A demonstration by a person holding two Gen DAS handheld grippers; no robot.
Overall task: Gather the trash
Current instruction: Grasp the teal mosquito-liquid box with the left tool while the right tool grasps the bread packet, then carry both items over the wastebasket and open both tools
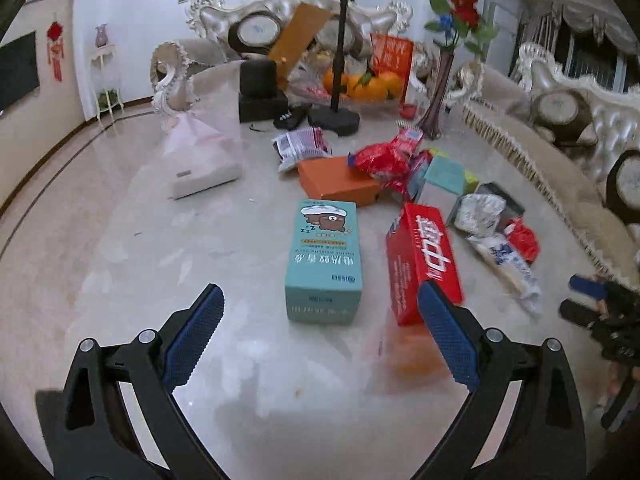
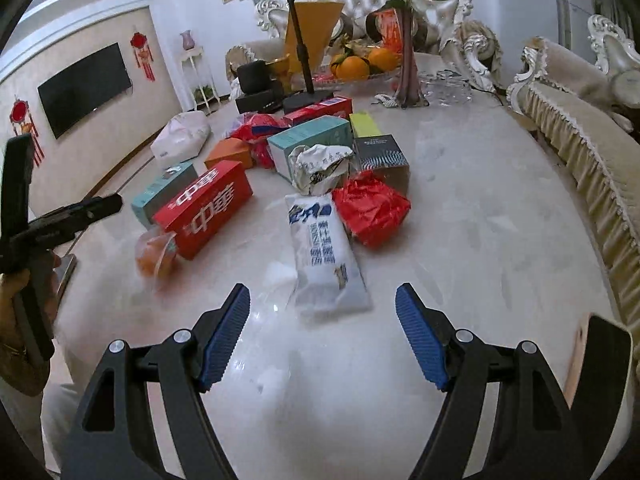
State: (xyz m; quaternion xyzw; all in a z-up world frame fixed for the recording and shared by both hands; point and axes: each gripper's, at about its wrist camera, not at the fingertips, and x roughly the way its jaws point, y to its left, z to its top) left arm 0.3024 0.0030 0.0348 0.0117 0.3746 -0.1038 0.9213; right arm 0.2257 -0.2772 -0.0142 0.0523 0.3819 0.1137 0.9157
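Two grippers hang over a marble worktop [image 1: 120, 280] strewn with packaging, and both stand with jaws wide and nothing between them, so the collecting looks to be at its start, in the approach before a first pick. The left gripper [image 1: 320, 332] faces a teal box [image 1: 325, 260] lying flat just ahead of its fingertips, with a red box [image 1: 420, 260] tilted just beside it on the right and an orange box [image 1: 340, 180] further back. The right gripper [image 2: 322, 332] points at a white and blue pouch [image 2: 326, 252] lying flat just ahead of it, with a crumpled red wrapper [image 2: 372, 212] touching the pouch's right side and a crumpled white wrapper [image 2: 320, 168] beyond. A thin clear bag [image 2: 156, 254] with something orange inside sits at the near end of the red box. No bin or trash bag is plainly in view, so where the trash should go cannot be told. For the next move, I judge the right gripper needs to drop lower and close across the pouch's narrow width, which is soft and flat and may slip or fold; the left one could straddle the teal box across its short side, keeping clear of the red box leaning close by
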